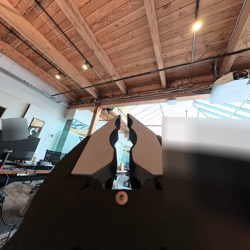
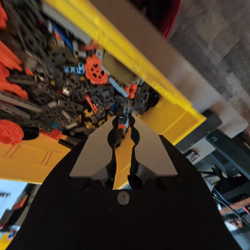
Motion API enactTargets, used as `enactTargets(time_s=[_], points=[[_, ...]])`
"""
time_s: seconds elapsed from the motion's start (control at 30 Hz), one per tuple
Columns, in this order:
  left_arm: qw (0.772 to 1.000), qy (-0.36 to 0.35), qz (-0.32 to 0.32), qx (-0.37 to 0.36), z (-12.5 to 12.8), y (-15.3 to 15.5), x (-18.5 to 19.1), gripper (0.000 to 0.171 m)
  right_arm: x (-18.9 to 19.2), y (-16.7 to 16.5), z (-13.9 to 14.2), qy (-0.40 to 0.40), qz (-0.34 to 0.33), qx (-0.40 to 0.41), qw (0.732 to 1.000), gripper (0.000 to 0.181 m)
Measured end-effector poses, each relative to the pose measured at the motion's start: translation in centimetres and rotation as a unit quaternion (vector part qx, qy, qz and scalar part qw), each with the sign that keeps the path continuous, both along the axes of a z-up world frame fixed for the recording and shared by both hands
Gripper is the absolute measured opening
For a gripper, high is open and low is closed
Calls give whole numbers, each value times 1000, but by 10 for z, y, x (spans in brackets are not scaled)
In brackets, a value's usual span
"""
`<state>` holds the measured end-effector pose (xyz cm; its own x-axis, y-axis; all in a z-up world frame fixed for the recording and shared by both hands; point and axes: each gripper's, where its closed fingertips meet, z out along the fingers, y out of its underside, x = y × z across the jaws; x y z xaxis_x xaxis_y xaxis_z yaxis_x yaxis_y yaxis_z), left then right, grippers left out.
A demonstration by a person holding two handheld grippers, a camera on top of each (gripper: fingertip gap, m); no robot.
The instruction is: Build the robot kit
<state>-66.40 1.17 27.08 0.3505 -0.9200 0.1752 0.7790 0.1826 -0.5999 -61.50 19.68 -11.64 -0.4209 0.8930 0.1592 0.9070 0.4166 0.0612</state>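
Note:
My right gripper (image 2: 123, 116) is over a yellow bin (image 2: 174, 121) full of building-toy parts. Its fingers are closed on a small light-grey piece (image 2: 125, 117) at their tips, just above the pile near the bin's corner. An orange gear wheel (image 2: 94, 70) lies farther in, and an orange round part (image 2: 10, 133) lies at the left. The view is motion-blurred. My left gripper (image 1: 123, 116) points up at the wooden ceiling (image 1: 121, 33). Its fingers are nearly together with a thin gap, and nothing is between them.
The bin's yellow wall (image 2: 121, 44) runs diagonally behind the pile, with grey carpet (image 2: 216, 40) beyond it. Dark devices and cables (image 2: 211, 148) sit to the right of the bin. The left wrist view shows a desk with monitors (image 1: 20, 148), a ceiling projector (image 1: 230, 88) and a skylight. Some 40 centimetres of space lies between my two pairs of fingers. My right gripper is the nearer one to the orange gear wheel (image 2: 94, 70): about 7 centimetres, against 45 centimetres.

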Motion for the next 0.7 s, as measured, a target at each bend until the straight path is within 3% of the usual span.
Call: enactTargets(time_s=[0.07,0.17,0.33,0.6,0.7], points=[[1000,0,0,0,0,0,0,6,-10,-5,7,27,-6,-14,1000,22],[1000,-2,1,2,0,-1,-1,6,12,4,4,-28,-28,1,999,41],[1000,-3,1,3,0,-2,-2,6,70,20,-19,-147,-16,30,989,39],[1000,-1,1,0,0,0,0,6,91,31,-49,-185,-11,56,981,25],[1000,0,1,0,0,0,0,6,97,33,-52,-203,3,64,977,6]])
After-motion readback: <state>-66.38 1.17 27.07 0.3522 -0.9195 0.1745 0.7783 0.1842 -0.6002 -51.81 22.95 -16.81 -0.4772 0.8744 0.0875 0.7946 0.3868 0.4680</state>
